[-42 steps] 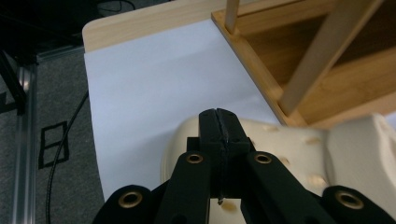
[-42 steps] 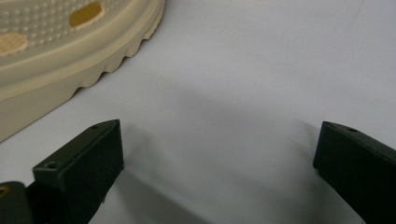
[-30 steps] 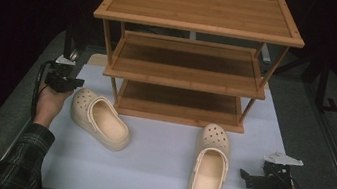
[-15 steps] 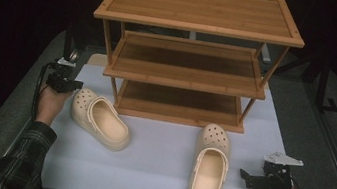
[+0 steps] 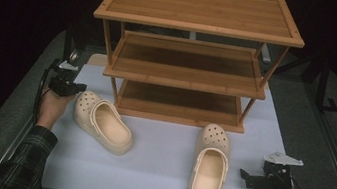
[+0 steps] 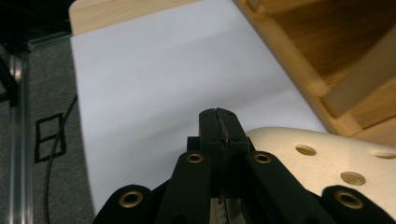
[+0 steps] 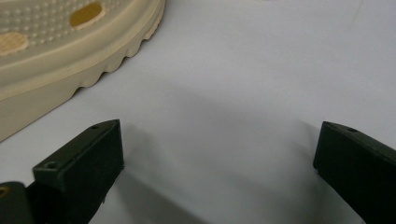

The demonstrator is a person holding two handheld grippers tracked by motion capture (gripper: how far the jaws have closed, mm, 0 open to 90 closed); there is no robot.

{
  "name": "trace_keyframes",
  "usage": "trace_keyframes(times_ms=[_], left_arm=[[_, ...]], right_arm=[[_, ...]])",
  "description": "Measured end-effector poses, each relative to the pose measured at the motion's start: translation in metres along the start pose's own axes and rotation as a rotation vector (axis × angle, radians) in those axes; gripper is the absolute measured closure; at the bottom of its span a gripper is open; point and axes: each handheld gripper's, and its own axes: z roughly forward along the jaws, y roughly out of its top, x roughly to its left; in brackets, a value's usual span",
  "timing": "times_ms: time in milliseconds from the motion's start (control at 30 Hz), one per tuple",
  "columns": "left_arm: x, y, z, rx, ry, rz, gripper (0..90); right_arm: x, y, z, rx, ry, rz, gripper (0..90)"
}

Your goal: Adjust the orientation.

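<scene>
Left tool (image 5: pixel 67 87), jaws together on nothing, rests at the toe of the left cream perforated foam clog (image 5: pixel 103 123), at 9 o'clock on the white worktop (image 5: pixel 160 169). Right tool (image 5: pixel 247 176), jaws apart, faces the right cream clog (image 5: pixel 209 165) at 5 o'clock, likely readying a grasp. The three-tier bamboo shoe rack (image 5: pixel 193 52) stands at 12 o'clock, bare. Its rear legs are obscured.

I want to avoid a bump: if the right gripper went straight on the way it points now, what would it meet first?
Probably the right clog. In the high view the right gripper points level at its side, jaws open. Its own view shows bare white sheet ahead, the clog's sole off to one side, so it may only graze it.
</scene>
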Motion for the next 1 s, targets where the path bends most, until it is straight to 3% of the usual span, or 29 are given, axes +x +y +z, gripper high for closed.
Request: trace_keyframes(times_ms=[467, 633, 1000], left_arm=[[-0.032, -0.008, -0.006, -0.014, -0.053, 0.02, 90.0], [-0.042, -0.009, -0.008, -0.019, -0.03, 0.045, 90.0], [-0.059, -0.017, -0.01, -0.056, -0.111, 0.013, 90.0]], right_arm=[[0.0, 0.0, 0.0, 0.001, 0.0, 0.0, 1.1], [0.0, 0.0, 0.0, 0.002, 0.0, 0.0, 1.1], [0.0, 0.0, 0.0, 0.003, 0.002, 0.0, 1.1]])
